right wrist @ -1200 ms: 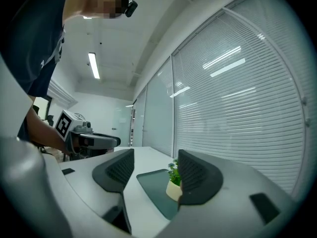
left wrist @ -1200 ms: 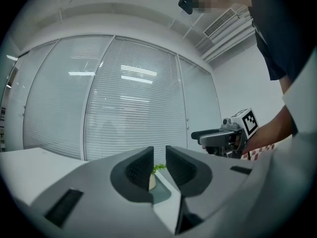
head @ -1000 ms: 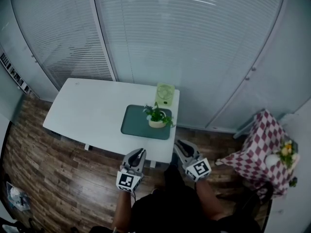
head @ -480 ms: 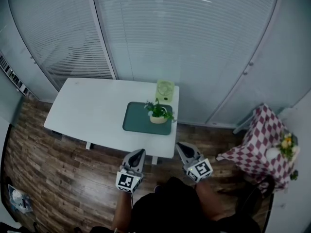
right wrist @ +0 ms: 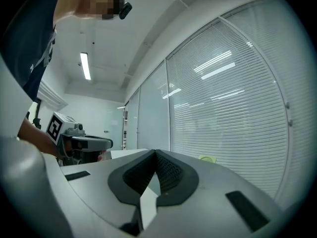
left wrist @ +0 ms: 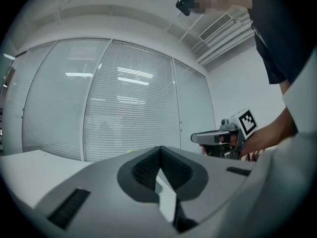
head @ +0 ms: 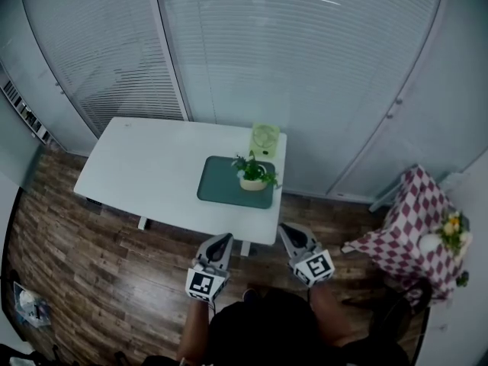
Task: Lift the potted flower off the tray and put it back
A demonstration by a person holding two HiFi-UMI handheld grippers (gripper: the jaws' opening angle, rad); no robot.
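Well beyond left tongs (head: 223,238) and right tongs (head: 287,229), both together and empty; potted flower (head: 252,175) on tray (head: 219,190).

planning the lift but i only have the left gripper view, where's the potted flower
Observer: The potted flower stands upright on the green tray, toward its right end.
Operator: how close are the grippers
Observer: The left gripper and right gripper are both by the near edge of the table, short of the tray.
Operator: right jaws open
Observer: Shut, with nothing between them.
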